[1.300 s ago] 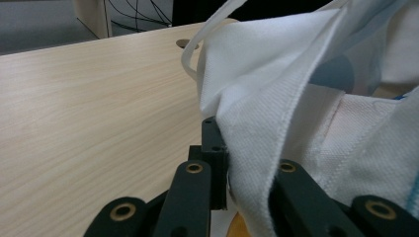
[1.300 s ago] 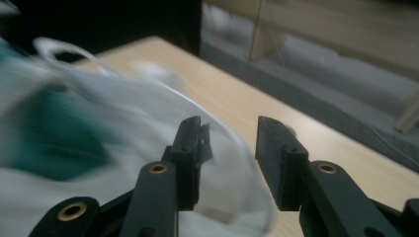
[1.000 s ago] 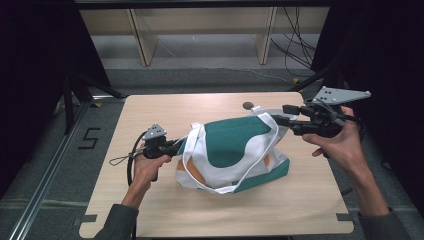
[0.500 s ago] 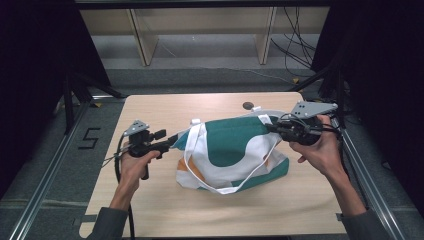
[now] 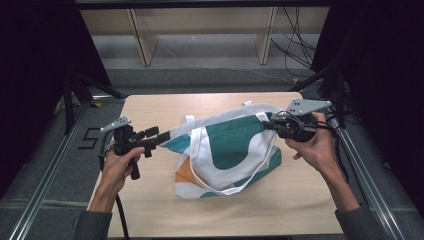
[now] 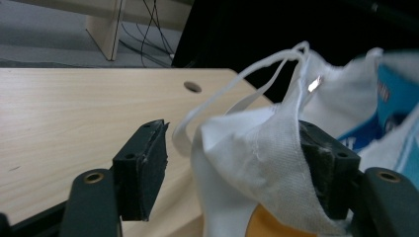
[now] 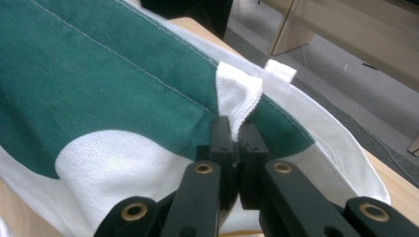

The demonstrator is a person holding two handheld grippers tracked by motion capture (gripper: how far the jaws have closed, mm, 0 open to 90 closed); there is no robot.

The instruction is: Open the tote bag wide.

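high view: your right gripper [image 5: 270,124] pinches rim of tote bag [image 5: 227,150], which lies mid-table [image 5: 150,210] with its mouth stretched. your left gripper [image 5: 162,137] sits at opposite rim.

left gripper view: jaws have just been opening, now apart; white rim [image 6: 257,143] drapes against one pad, unclamped.

right gripper view: jaws together on rim fold [image 7: 237,98].

judgement: one side secured; other released, needs fresh grip.

Looks like a lab recording bay: pale wooden table [image 5: 150,107] framed by metal rails [image 5: 45,185], black curtains [image 5: 30,60] to either side, loose cables [image 5: 295,45] and plain wooden shelving [image 5: 145,42] beyond the table.
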